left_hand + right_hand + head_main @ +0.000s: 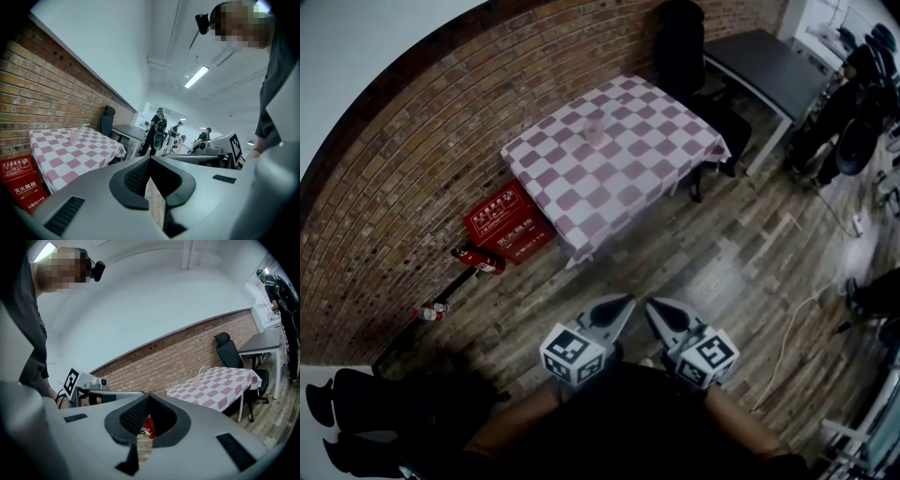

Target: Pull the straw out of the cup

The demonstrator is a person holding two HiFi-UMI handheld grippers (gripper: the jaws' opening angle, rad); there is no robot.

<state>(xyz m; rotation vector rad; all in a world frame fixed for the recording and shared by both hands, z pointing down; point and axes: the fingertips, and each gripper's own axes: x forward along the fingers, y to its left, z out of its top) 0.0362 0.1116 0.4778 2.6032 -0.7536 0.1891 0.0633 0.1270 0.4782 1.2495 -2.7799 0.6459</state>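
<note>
A clear plastic cup [596, 131] with a pale straw stands near the middle of the pink-and-white checked table [647, 164], far ahead of me. In the left gripper view the cup [74, 136] shows small with its straw [83, 126] leaning right. The right gripper view shows the same cup [197, 382] on the checked table [225, 385]. My left gripper [623, 302] and right gripper [654, 307] are held side by side close to my body, over the wooden floor and well short of the table. Both are shut with nothing in them.
A red fire-equipment box [508, 223] and a red extinguisher [478, 259] lie on the floor by the brick wall [412, 159], left of the table. A black office chair [686, 56] and a dark desk [769, 66] stand beyond it. Several people [159, 127] stand far off. A white cable [795, 321] crosses the floor at right.
</note>
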